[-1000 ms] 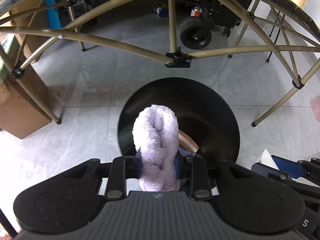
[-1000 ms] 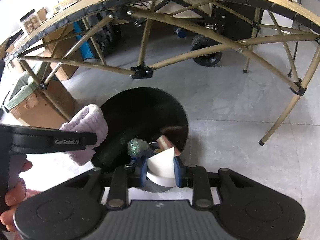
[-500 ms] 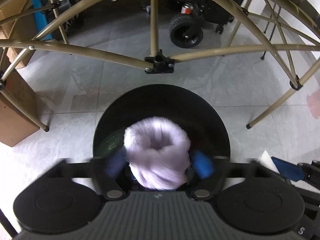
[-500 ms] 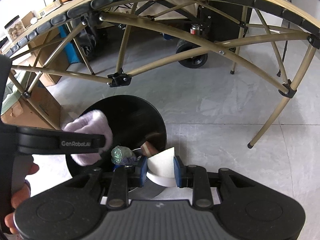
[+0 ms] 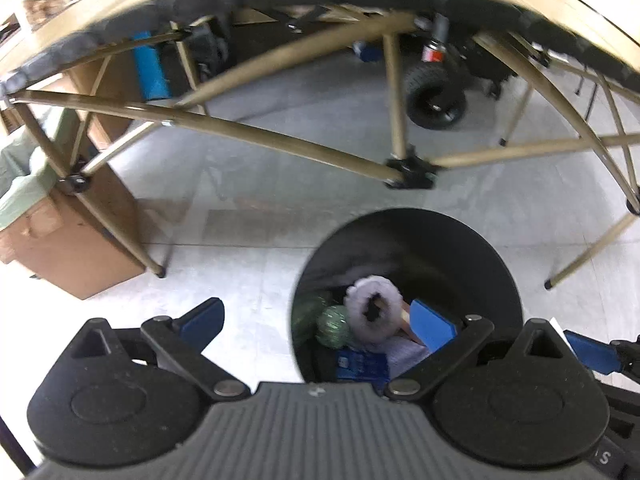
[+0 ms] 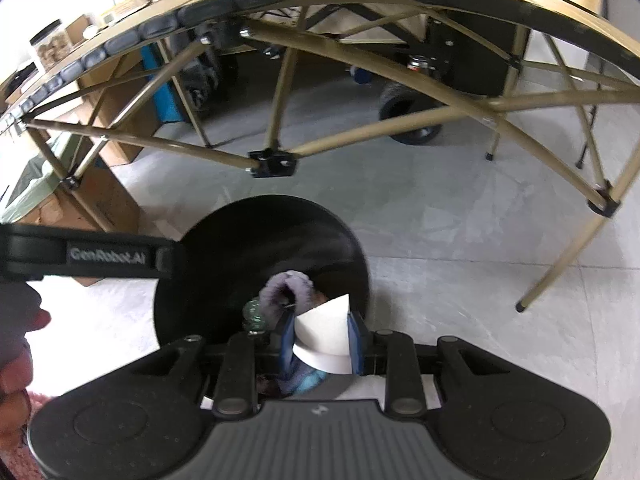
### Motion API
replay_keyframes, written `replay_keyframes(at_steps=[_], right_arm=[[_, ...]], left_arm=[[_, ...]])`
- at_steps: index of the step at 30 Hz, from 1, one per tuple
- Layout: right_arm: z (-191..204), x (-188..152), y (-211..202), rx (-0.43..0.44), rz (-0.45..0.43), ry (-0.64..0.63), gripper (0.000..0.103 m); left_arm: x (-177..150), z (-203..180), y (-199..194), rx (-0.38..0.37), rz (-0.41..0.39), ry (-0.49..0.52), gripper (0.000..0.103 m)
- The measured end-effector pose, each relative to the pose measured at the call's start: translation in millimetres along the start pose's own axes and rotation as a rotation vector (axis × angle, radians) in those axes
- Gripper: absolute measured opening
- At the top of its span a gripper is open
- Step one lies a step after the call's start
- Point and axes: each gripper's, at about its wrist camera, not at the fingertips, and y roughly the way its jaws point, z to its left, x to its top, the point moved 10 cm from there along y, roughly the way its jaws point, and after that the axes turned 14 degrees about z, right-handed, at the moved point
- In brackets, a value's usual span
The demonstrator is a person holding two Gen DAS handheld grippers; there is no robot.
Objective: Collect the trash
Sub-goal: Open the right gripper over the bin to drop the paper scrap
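Observation:
A black round trash bin [image 5: 472, 240] stands on the floor; it also shows in the right wrist view [image 6: 224, 264]. A fluffy lilac cloth [image 5: 374, 311] lies inside it, on green crumpled wrappers [image 5: 334, 326] and other trash. The cloth also shows in the right wrist view [image 6: 288, 288]. My left gripper [image 5: 318, 322] is open wide and empty above the bin's left rim. My right gripper [image 6: 322, 338] is shut on a white folded paper piece [image 6: 324, 330] over the bin's near edge.
A folding table with tan legs [image 5: 280, 144] spans the background above the bin. A cardboard box [image 5: 68, 240] stands at the left. A black wheeled cart [image 5: 436, 100] sits behind the table legs. Grey tiled floor [image 6: 460, 240] surrounds the bin.
My left gripper opened and let go of the lilac cloth, which dropped into the bin. The left gripper shifted left. The right gripper kept its hold on the white paper.

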Motion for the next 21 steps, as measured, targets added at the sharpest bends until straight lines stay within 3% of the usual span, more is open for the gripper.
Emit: replay_keyframes(at_steps=[12, 21], right_arm=[[40, 24, 27, 0.028, 0.029, -0.071, 0.027], [58, 30, 35, 0.057, 0.025, -0.083, 0.027]], left_arm=[[0, 51, -3, 0.009, 0.016, -0.114, 0.101], [-5, 67, -7, 0.032, 0.015, -0.142, 0.101]])
